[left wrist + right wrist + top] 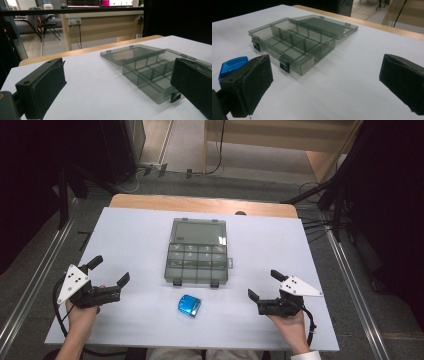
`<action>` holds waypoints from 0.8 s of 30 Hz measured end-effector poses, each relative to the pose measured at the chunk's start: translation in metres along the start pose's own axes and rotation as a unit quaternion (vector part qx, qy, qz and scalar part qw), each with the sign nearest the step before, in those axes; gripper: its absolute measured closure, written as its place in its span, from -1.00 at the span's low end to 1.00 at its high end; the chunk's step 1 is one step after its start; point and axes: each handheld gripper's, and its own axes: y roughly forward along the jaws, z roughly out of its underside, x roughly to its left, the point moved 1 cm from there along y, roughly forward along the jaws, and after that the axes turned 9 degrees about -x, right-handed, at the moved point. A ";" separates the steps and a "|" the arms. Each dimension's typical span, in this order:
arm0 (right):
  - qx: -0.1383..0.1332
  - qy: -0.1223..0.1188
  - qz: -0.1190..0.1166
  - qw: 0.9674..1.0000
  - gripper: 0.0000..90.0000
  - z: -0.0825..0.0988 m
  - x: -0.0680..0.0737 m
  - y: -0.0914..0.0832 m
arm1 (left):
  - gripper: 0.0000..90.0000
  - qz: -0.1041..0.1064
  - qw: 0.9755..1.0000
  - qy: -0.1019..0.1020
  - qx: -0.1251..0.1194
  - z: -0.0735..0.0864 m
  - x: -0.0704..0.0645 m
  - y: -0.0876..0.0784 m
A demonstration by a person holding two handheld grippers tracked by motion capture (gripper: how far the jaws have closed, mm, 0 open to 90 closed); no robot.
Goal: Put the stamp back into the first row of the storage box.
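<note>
A smoky clear compartment box (196, 252) lies open mid-table, its lid folded flat toward the far side. It also appears in the left gripper view (150, 70) and the right gripper view (294, 41); the compartments look empty. A small blue object (189, 305) rests just in front of the box, and part of the blue object (229, 65) peeks past a jaw in the right gripper view. My left gripper (111, 271) is held open at the table's left, nothing between its jaws. My right gripper (265, 284) is held open at the right, also empty.
The white tabletop (140, 245) sits on a wooden table whose edge (200, 204) shows at the far side. Metal rails run along both sides on the floor. Cables and dark stands lie beyond the far edge.
</note>
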 end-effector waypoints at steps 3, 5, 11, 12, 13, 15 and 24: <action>0.011 -0.004 -0.006 1.000 -1.00 -0.002 0.004 0.003 | -1.00 0.002 1.000 -0.008 -0.001 0.000 0.000 0.001; 0.020 -0.010 -0.011 1.000 -1.00 -0.003 0.008 0.006 | -1.00 0.010 0.999 -0.033 -0.006 0.000 -0.001 -0.001; 0.042 -0.027 -0.025 0.998 -1.00 -0.007 0.017 0.017 | -1.00 0.027 1.000 -0.016 0.000 0.001 -0.008 -0.008; 0.046 -0.030 -0.031 0.998 -1.00 -0.010 0.020 0.022 | -1.00 0.028 0.999 -0.016 0.001 0.001 -0.008 -0.008; 0.046 -0.030 -0.031 0.998 -1.00 -0.010 0.020 0.022 | -1.00 0.027 0.999 -0.017 0.004 0.002 -0.009 -0.007; 0.050 -0.035 -0.036 0.998 -1.00 -0.014 0.023 0.026 | -1.00 0.030 0.999 -0.014 0.006 0.003 -0.010 -0.006; 0.052 -0.040 -0.064 0.996 -1.00 -0.031 0.039 0.048 | -1.00 0.024 1.000 -0.006 0.012 0.005 -0.010 -0.006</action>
